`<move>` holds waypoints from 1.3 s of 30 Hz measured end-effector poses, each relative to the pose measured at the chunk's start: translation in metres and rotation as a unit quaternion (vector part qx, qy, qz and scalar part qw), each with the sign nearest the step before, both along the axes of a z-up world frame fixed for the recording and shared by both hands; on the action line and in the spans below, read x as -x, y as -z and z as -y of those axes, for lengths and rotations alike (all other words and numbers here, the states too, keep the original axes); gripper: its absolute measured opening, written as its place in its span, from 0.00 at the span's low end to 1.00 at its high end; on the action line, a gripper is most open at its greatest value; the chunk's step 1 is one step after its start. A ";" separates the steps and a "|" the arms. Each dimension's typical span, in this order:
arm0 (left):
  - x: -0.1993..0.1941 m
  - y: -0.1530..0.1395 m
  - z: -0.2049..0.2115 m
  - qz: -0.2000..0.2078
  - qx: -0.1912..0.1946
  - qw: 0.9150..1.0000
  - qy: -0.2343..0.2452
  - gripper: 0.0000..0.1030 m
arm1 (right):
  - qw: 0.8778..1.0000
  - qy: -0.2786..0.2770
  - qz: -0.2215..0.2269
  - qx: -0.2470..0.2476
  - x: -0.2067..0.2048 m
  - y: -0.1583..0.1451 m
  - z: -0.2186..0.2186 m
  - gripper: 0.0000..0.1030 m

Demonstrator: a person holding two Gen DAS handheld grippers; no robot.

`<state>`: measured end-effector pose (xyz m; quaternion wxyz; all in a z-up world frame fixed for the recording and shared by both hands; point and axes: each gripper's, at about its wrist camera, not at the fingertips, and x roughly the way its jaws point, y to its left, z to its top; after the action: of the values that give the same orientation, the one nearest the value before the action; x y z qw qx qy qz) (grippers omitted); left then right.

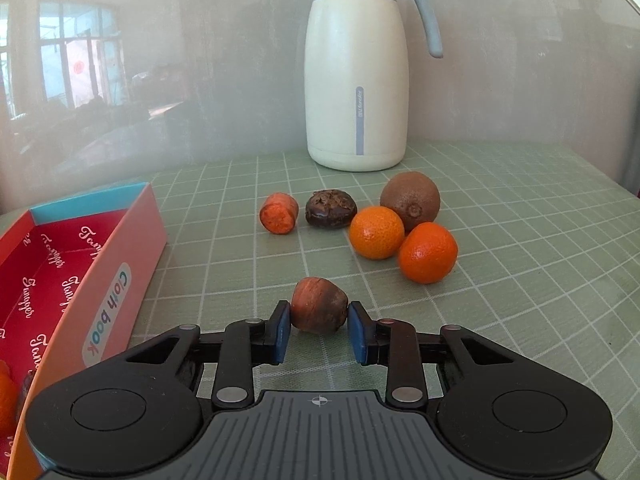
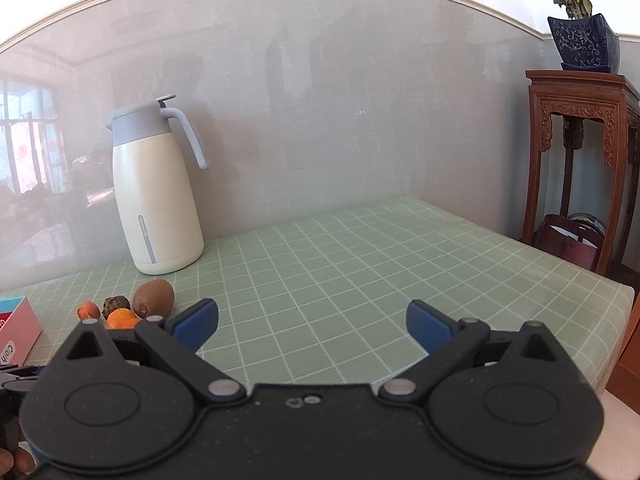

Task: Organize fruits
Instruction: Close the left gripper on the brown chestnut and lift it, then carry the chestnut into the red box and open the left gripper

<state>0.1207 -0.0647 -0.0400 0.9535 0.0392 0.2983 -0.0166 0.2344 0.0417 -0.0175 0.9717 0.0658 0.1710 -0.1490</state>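
Note:
My left gripper (image 1: 319, 322) is shut on a small reddish-brown fruit (image 1: 319, 310), held just above the green checked cloth. Beyond it lie an orange-red fruit piece (image 1: 279, 213), a dark brown wrinkled fruit (image 1: 331, 208), a kiwi (image 1: 411, 199) and two mandarins (image 1: 376, 232) (image 1: 428, 253). A pink and red "Cloth book" box (image 1: 120, 280) stands open on the left, with an orange fruit (image 1: 6, 396) at its near end. My right gripper (image 2: 312, 322) is open and empty above bare cloth; the fruits (image 2: 120, 316) lie to its left.
A cream and grey thermos jug (image 1: 356, 72) stands at the back by the wall, behind the fruits. In the right wrist view a carved wooden stand (image 2: 580, 160) with a potted plant (image 2: 582, 36) stands beyond the table's right edge (image 2: 624, 296).

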 end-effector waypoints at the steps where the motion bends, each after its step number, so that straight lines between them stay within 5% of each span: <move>1: 0.001 -0.001 -0.001 0.003 0.001 1.000 -0.001 0.30 | 1.000 0.000 0.000 0.000 0.000 0.000 0.000 0.98; 12: 0.021 -0.017 -0.014 0.042 -0.002 0.999 -0.011 0.30 | 1.000 -0.006 -0.001 0.003 0.000 0.000 -0.005 0.98; 23: 0.050 -0.045 -0.071 0.080 0.005 0.995 -0.057 0.30 | 0.999 -0.037 -0.005 0.013 -0.010 0.000 -0.037 0.98; 39: 0.068 -0.049 -0.159 0.078 -0.003 0.986 -0.150 0.30 | 0.994 -0.101 -0.015 0.036 -0.027 0.004 -0.104 0.98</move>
<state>0.0532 0.0938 0.0090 0.9653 -0.0015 0.2259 0.1306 0.2618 0.1456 -0.0220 0.9809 0.0111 0.1855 -0.0570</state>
